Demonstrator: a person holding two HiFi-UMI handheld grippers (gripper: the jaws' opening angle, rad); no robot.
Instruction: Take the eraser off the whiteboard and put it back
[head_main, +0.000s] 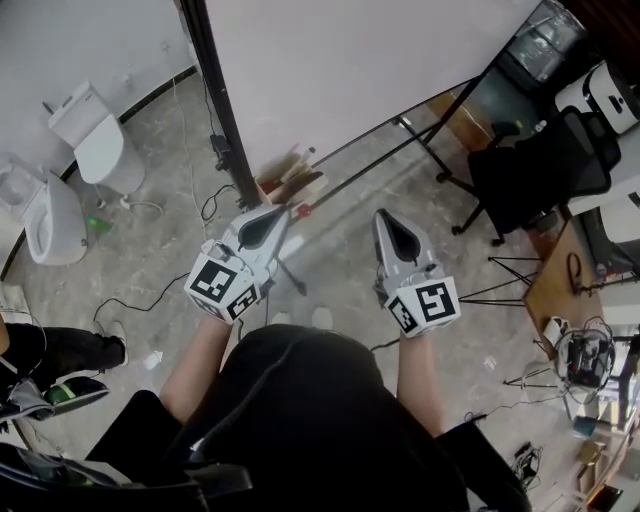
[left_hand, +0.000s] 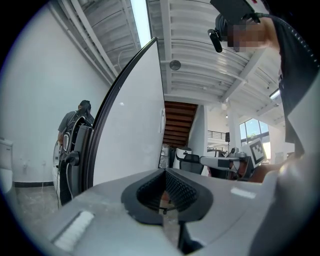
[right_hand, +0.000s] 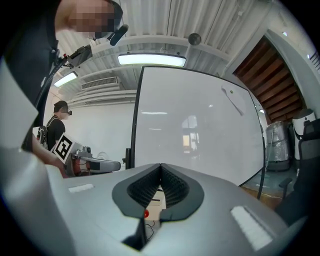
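Note:
The whiteboard (head_main: 350, 60) stands just ahead of me on its black frame; in the right gripper view the whiteboard (right_hand: 200, 130) fills the middle, with a small dark streak high on the right. A few small items (head_main: 290, 172) lie at its lower ledge; I cannot tell which is the eraser. My left gripper (head_main: 285, 213) is shut and empty near the board's left post (head_main: 225, 110), seeing the whiteboard (left_hand: 137, 125) edge-on. My right gripper (head_main: 384, 216) is shut on nothing, level before the board. Below its closed jaws a pale box (right_hand: 157, 201) and a red dot show.
Two white toilets (head_main: 98, 140) stand on the floor at the left. A black office chair (head_main: 540, 165) and a wooden desk (head_main: 558, 280) are to the right, with cables on the floor. Another person (left_hand: 72, 125) stands behind the board; stairs (left_hand: 179, 122) lie beyond.

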